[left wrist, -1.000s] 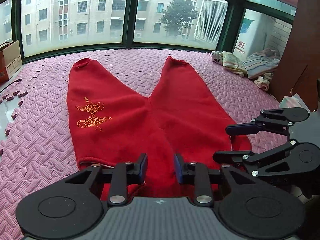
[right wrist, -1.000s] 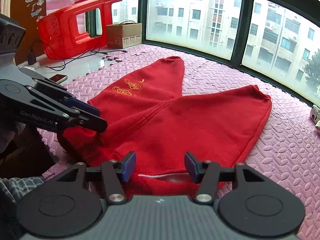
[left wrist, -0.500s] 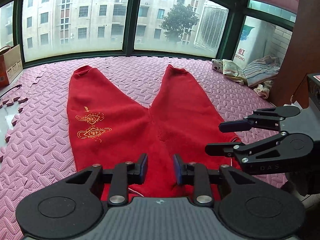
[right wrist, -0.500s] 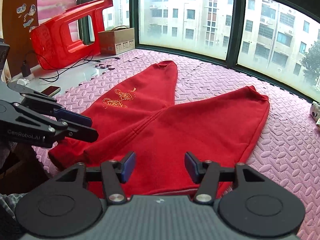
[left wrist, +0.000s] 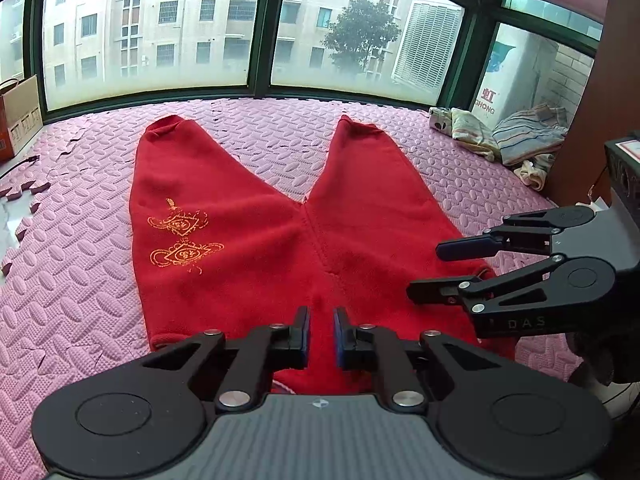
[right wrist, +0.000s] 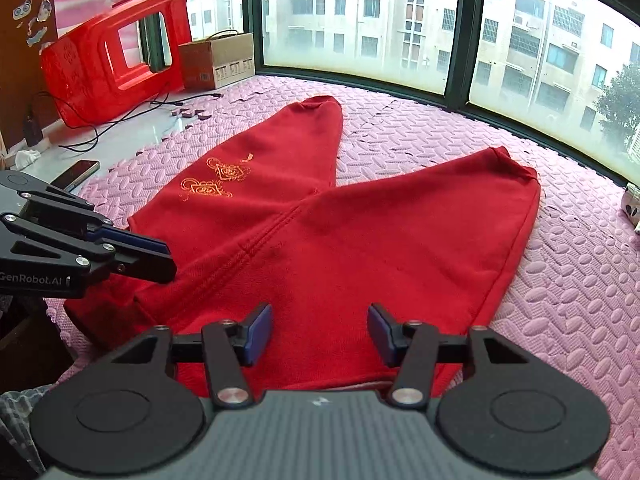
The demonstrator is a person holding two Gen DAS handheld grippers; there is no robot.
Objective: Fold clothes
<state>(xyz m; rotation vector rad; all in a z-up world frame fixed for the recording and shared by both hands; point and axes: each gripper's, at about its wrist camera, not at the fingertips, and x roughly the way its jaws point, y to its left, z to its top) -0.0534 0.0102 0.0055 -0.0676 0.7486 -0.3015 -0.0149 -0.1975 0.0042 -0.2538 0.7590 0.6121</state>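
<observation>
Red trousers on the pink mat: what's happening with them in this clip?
A person holds a gripper in each hand over the waist end of the red trousers, which lie flat on the pink foam mat with legs spread toward the window. The left gripper has just been closing, a narrow gap left, with no cloth visibly pinched. The right gripper is open above the waistband. No fold is made yet.

Home bay-window nook, foam mat
</observation>
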